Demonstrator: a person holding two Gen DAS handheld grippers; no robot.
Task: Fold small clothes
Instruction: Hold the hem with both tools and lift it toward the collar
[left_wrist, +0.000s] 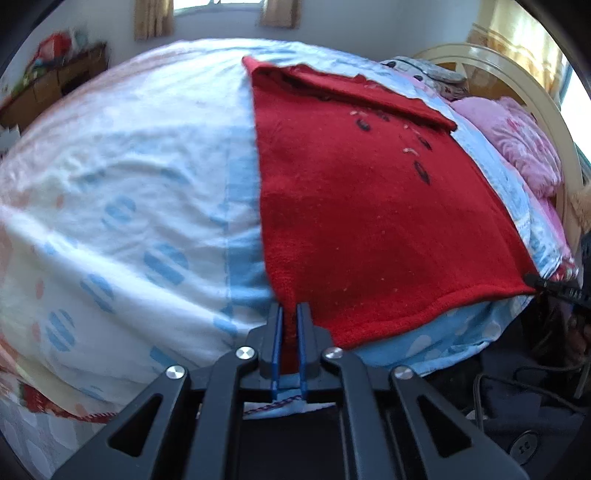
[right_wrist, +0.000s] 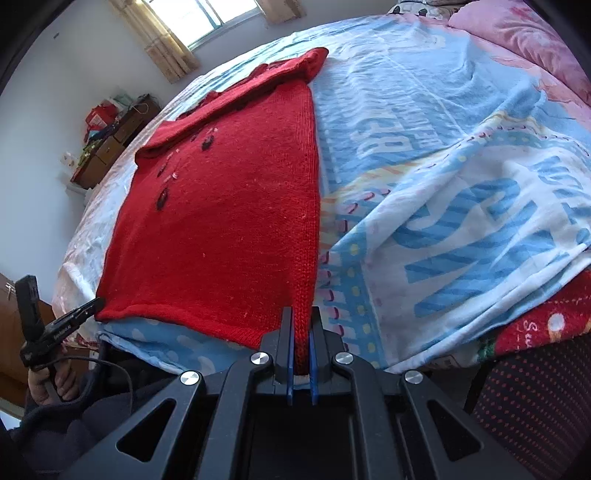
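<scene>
Your left gripper (left_wrist: 290, 314) and right gripper (right_wrist: 302, 317) each reach forward low over the bed's near edge, blue-padded fingers pinching opposite bottom corners of the red knit sweater (left_wrist: 369, 192), which lies flat on the blue-and-white printed bedsheet (left_wrist: 129, 184).

The bedsheet (left_wrist: 122, 192) left of the red sweater (left_wrist: 369, 206) lies open and flat, with room for a gripper to sweep over it. To the sweater's other side, the rumpled blue-lettered sheet (right_wrist: 461, 177) forms low ridges, and the pink pillows (left_wrist: 524, 147) and cream headboard (left_wrist: 517, 81) close that end. A dark cable (right_wrist: 110, 369) loops below the near bed edge.
</scene>
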